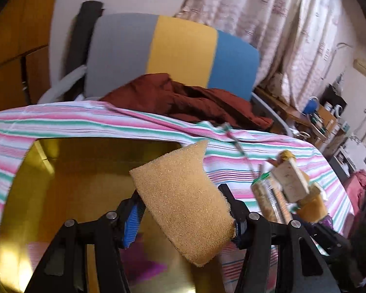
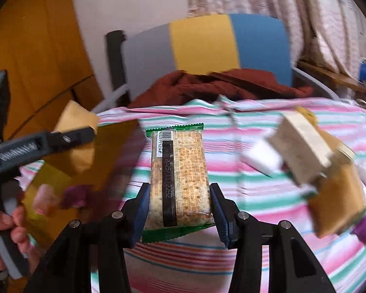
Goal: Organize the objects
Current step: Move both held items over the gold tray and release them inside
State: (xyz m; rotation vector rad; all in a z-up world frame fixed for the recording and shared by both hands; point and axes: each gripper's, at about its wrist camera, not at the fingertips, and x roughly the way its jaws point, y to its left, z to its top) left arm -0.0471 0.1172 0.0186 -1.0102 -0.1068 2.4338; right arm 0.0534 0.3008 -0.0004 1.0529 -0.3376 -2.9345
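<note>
Left wrist: left gripper (image 1: pixel 183 210) clamps sponge (image 1: pixel 183 210) over gold box (image 1: pixel 68 171) — right gripper (image 2: pixel 180 210) grips cracker pack (image 2: pixel 179 178).

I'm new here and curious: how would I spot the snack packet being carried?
Find the pink-and-green striped cloth before the grey, yellow and blue chair. Above it, the right gripper clamps the cracker packet: green edged, barcoded, unlike the loose sponges beside it.

Right gripper (image 2: pixel 180 210) clamping a green-edged plastic cracker packet (image 2: pixel 179 178), above pink-green striped cloth (image 2: pixel 256 195), blurred beige sponge blocks (image 2: pixel 302 144) at right
</note>
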